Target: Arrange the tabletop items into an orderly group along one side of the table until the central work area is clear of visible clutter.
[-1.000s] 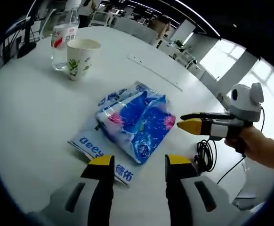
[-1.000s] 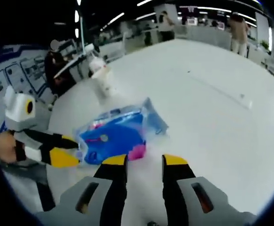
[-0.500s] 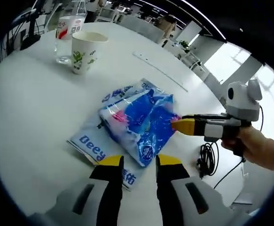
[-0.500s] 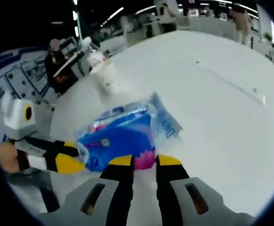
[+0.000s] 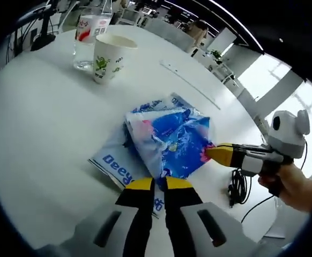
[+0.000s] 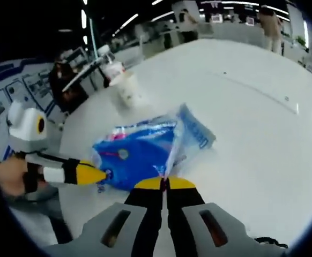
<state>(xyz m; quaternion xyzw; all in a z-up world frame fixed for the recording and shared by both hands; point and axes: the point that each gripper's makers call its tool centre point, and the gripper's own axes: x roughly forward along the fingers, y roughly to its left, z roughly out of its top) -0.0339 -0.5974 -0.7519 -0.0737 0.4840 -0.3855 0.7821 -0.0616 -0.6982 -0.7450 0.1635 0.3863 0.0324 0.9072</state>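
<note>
blue plastic pack [image 5: 166, 142] carried white lettering "deey" on its flat edge in the left gripper view, followed by chinese characters too cut off to read. bottle [image 5: 89, 33] label was red and white, text unreadable. paper cup [image 5: 110, 58] had green print, illegible.

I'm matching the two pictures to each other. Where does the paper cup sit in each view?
Left gripper view: paper cup upper left, beside the water bottle.
Right gripper view: cup upper left of centre, blurred, bottle behind it.
Shared landmark: the blue tissue pack.
</note>
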